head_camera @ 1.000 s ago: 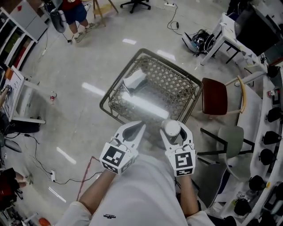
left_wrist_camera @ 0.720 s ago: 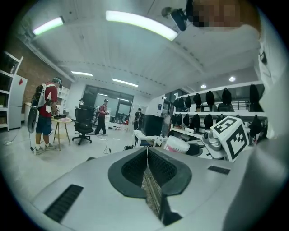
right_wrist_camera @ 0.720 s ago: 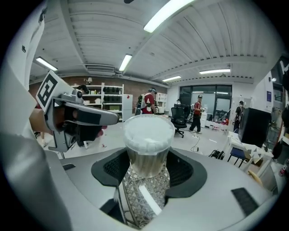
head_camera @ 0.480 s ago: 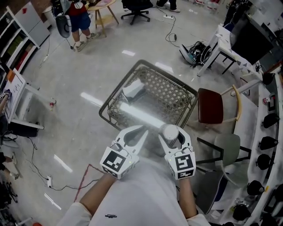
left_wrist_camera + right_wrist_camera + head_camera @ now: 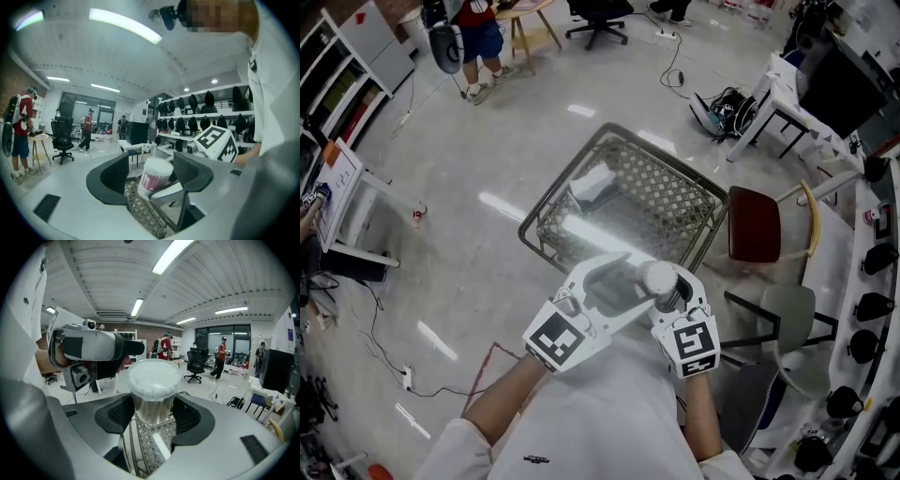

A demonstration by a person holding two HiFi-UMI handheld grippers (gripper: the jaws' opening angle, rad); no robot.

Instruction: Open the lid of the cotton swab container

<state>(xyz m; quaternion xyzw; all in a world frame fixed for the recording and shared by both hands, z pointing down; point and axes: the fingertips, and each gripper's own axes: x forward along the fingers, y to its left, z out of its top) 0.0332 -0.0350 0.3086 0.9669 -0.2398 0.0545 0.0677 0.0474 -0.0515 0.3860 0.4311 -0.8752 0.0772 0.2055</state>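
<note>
I hold one cotton swab container [image 5: 153,385] in the air, above the near rim of the one wire basket [image 5: 546,194] that stands on the floor. My right tool [image 5: 153,416] pinches its clear body from both sides, with the white top end up. My left tool [image 5: 152,173] is opening. Its jaws stand spread on either side of the container's top end, and neither pad presses on it. A second ago those jaws were pressed together and pointed straight ahead beside the right tool; now the left tool is angled across toward the container.

Bare floor [image 5: 469,244] lies open to my left. To my right, one red-seated chair [image 5: 755,225] stands just beside the basket's corner. One white box [image 5: 592,185] lies inside the basket.
</note>
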